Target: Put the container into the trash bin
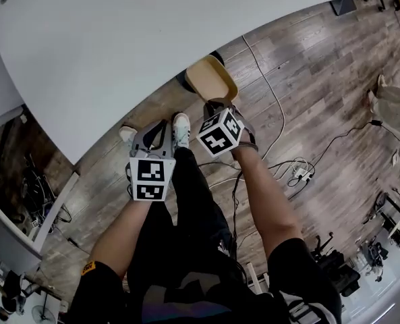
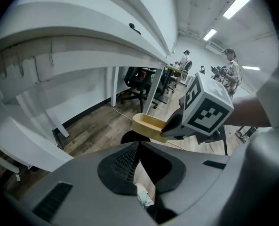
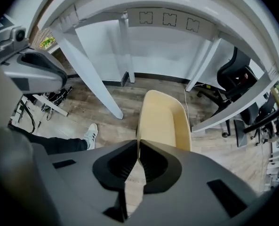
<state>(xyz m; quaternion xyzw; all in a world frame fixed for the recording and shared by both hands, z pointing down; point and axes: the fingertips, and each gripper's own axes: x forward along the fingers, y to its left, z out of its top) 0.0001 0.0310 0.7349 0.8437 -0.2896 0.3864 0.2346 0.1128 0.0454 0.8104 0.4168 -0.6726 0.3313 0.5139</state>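
Container: a shallow tan container (image 1: 212, 79), held in the air off the floor, just out from the edge of the white worktop (image 1: 152, 32) and ahead of the person's feet.
Right gripper: the right gripper (image 3: 138, 147) has its jaws closed on the near end wall of the container, a little left of that wall's middle; nothing else is in them.
Left gripper: the left gripper (image 2: 139, 145) has its jaws pressed together with nothing between them. It hangs lower and nearer the person's body, beside the right one and not touching the container.
Trash bin: a dark round trash bin (image 2: 128, 137) stands on the wooden floor. The left gripper view shows its mouth under the container's far end, and in the head view only a dark sliver shows past the container, close to the worktop's edge.
Key relation: the container sticks straight out from the right jaws, with the bin below its far end, so the coming move looks like a short lowering or tipping forward. The right hand alone carries it.
Heading and long axis: the long axis runs along the line of the right gripper, away from the person toward the worktop. The open side faces up, roughly level, and it looks empty.
Stage: judged close to release, with the container over the bin but not yet in it.
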